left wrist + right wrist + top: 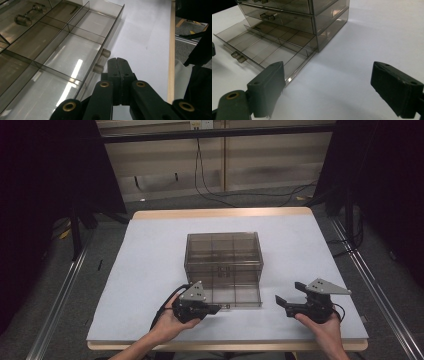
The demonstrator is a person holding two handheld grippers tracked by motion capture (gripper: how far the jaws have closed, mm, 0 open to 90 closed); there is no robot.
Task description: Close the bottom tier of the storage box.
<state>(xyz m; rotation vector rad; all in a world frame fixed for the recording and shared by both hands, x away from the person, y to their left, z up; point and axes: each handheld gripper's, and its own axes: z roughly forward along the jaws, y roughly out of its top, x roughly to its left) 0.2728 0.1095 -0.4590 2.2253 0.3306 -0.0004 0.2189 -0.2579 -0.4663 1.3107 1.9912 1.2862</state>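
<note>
A smoky clear drawer cabinet [224,251] stands mid-table, and its bottom drawer [235,295] is pulled out toward me. The drawer has several empty compartments [62,57]. My left gripper [219,308] lies at the drawer's front, jaws shut with nothing between them. In the left gripper view its tips [117,62] sit just beside the drawer's small handle [101,61], not around it. My right gripper [281,302] rests open on the table to the right of the drawer. The right gripper view has the drawer [269,42] and its handle [238,57] off to the left of the wide-spread jaws [327,75].
The white tabletop [150,260] has a wooden edge at front and back. Cables [210,190] trail on the floor behind the table. Metal rails run along both sides, and dark curtains hang at left and right.
</note>
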